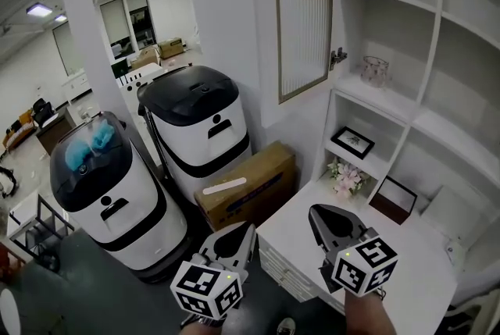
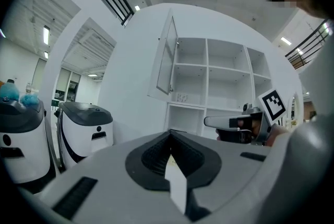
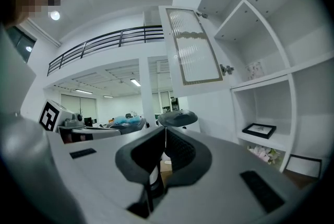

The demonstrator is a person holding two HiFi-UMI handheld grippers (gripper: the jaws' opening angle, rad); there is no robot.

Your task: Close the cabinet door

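The cabinet door (image 1: 303, 13), a white frame around ribbed glass, stands swung open at the upper left of the white shelving (image 1: 437, 5). It also appears in the left gripper view, where the door (image 2: 167, 61) is seen edge-on, and in the right gripper view, where the door (image 3: 193, 48) faces me. A small latch (image 1: 337, 57) shows at its lower edge. My left gripper (image 1: 247, 229) and right gripper (image 1: 315, 211) are low in the head view, well below the door and apart from it. Both point forward with their jaws closed together and nothing between them.
Two white machines with black lids (image 1: 199, 122) (image 1: 109, 185) and a cardboard box (image 1: 250, 185) stand on the floor at left. A glass jar (image 1: 375, 70), a picture frame (image 1: 352, 142) and flowers (image 1: 346, 177) sit on the shelves. A white counter (image 1: 414, 271) lies under the right gripper.
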